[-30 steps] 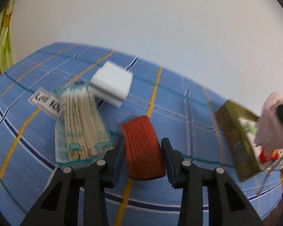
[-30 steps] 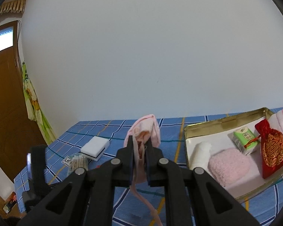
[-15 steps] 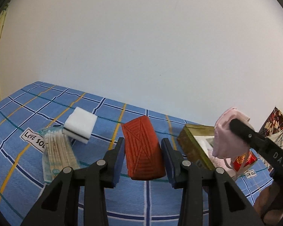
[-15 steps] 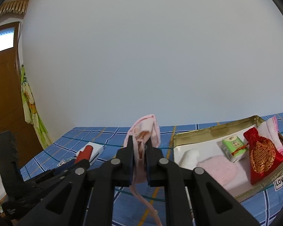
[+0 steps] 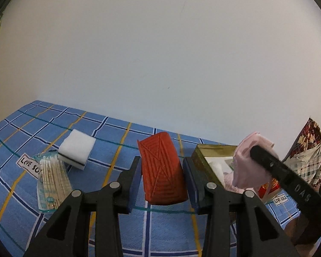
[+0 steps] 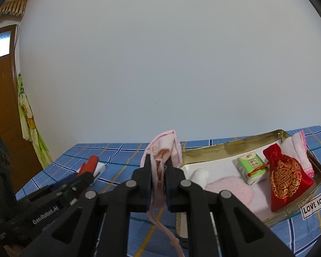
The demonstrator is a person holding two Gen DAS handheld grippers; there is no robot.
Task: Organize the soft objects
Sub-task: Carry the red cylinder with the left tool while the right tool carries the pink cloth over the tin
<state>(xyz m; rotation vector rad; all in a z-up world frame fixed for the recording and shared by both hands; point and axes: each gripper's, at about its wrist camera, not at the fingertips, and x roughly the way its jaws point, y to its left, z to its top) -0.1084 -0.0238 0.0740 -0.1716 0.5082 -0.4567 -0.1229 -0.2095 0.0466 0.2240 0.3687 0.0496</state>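
Note:
My left gripper [image 5: 162,167] is shut on a red ribbed pad [image 5: 161,175] and holds it above the blue checked cloth. My right gripper [image 6: 159,160] is shut on a pink cloth pouch [image 6: 163,147] whose cord hangs down; the pouch also shows in the left wrist view [image 5: 249,162], left of and above the tray. A gold-rimmed tray [image 6: 231,145] at the right holds a red embroidered pouch [image 6: 285,175], a green tissue pack [image 6: 251,165], a white roll [image 6: 200,175], a fluffy pink pad [image 6: 233,190] and a white-pink cloth [image 6: 297,147].
A white sponge [image 5: 77,147] and a bag of cotton swabs [image 5: 52,182] lie on the cloth [image 5: 117,141] at the left. A patterned fabric [image 5: 310,152] is at the far right. A wooden door [image 6: 4,117] stands at the left beyond the table.
My left gripper rose and tilted up with the red pad. My right gripper moved right toward the tray with the pink pouch; both grippers have come closer together.

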